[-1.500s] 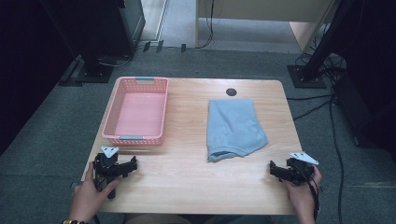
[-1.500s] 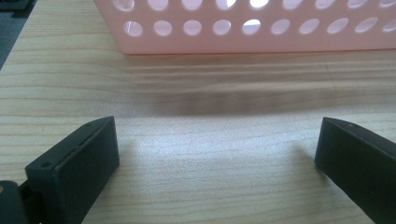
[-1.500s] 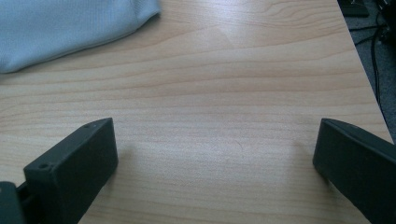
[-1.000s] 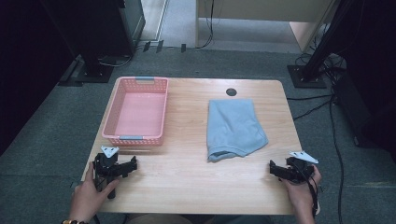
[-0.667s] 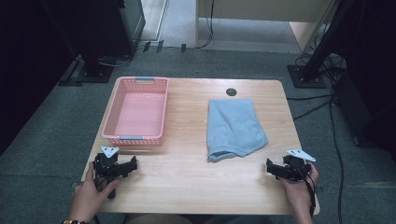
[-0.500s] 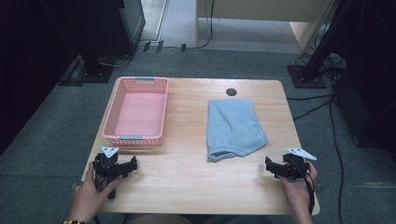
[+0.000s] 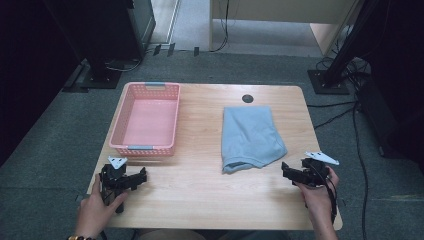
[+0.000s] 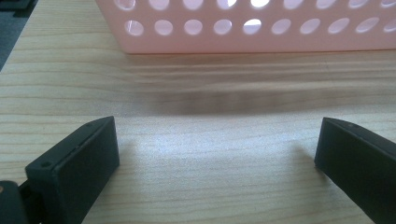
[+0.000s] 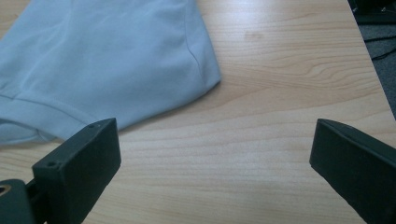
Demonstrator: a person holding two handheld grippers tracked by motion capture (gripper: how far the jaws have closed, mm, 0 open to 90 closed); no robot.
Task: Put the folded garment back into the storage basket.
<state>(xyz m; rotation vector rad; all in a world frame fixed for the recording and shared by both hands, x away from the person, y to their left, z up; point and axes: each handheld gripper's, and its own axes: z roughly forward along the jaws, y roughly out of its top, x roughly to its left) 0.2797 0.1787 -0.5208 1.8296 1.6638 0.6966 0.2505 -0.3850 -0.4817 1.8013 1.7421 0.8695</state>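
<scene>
Right tool (image 7: pixel 289 171) at near right of tabletop (image 7: pixel 200 200), jaws wide apart, nothing between them, pointing left at the blue cloth (image 7: pixel 251 136). Cloth's near corner lies just beside the tool, not touching; in the right gripper view the cloth (image 9: pixel 102 60) sits just past the left jaw. Left tool (image 7: pixel 136 178) at near left, jaws also spread, empty, just short of the pink basket (image 7: pixel 146 148). The cloth lies flat right of the basket, well apart.
</scene>
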